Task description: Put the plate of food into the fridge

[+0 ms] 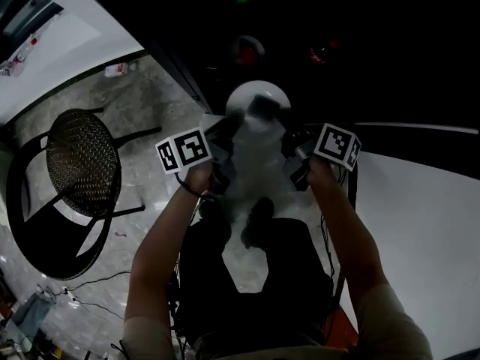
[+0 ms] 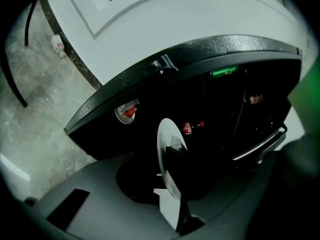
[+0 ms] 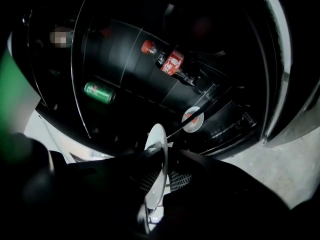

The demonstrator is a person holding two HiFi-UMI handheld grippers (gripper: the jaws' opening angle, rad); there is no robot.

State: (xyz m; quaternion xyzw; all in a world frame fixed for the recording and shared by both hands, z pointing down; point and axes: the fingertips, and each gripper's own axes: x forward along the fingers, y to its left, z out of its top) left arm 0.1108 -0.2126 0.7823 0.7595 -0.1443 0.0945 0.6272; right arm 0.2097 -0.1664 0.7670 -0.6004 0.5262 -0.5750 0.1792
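Head view: the left gripper [image 1: 231, 128] and the right gripper [image 1: 289, 137] carry the white plate [image 1: 253, 96] between them, one at each side of its rim.

Left gripper view: its jaws pinch the plate's rim, edge-on before the dark open fridge [image 2: 227, 115], which holds a cola bottle [image 2: 189, 128].

Right gripper view: its jaws clamp the opposite rim. A green can [image 3: 97, 92] and a small dish [image 3: 192, 120] sit inside the fridge.

Dim overall, fridge [image 3: 125, 84] interior near black. Only the floor [image 1: 150, 100] and white panel [image 2: 175, 29] catch light. Gripper views warp at edges; plate [image 1: 257, 105] blurred in head view.
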